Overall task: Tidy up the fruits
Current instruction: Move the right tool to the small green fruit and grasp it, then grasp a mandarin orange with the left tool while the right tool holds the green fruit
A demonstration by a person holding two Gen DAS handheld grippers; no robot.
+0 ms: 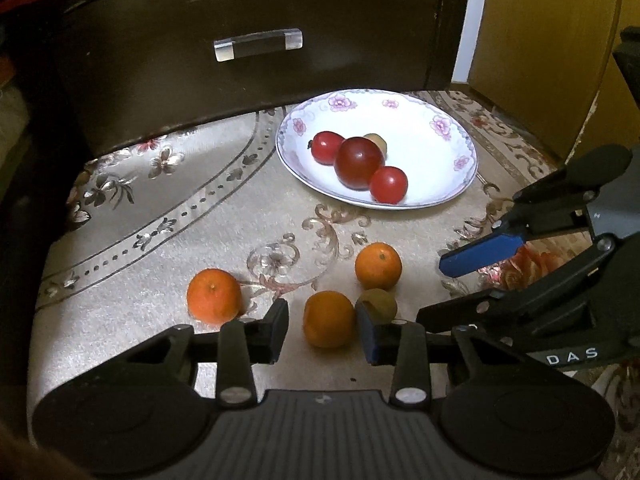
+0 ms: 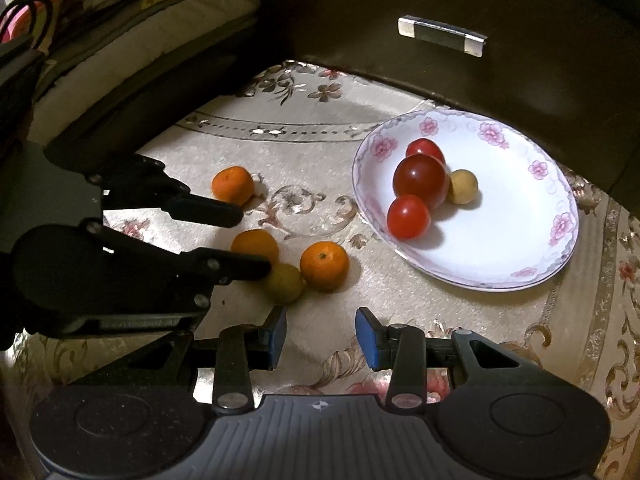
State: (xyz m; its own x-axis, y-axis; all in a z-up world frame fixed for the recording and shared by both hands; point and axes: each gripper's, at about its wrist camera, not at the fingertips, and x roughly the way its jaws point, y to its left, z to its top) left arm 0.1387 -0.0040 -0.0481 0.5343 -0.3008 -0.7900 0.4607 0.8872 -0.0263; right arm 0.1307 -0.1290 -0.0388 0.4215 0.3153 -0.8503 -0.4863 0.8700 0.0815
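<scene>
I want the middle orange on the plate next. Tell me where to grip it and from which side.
Grip the middle orange across its round belly, coming from above with the left hand-held gripper, whose fingers already flank it. A greenish fruit touches its right side, so slip that finger between them carefully.

White plate [image 1: 432, 196] with pink flowers, red tomatoes [image 1: 359, 162], orange tangerines [image 1: 378, 265], beige floral cloth [image 1: 160, 248]
</scene>
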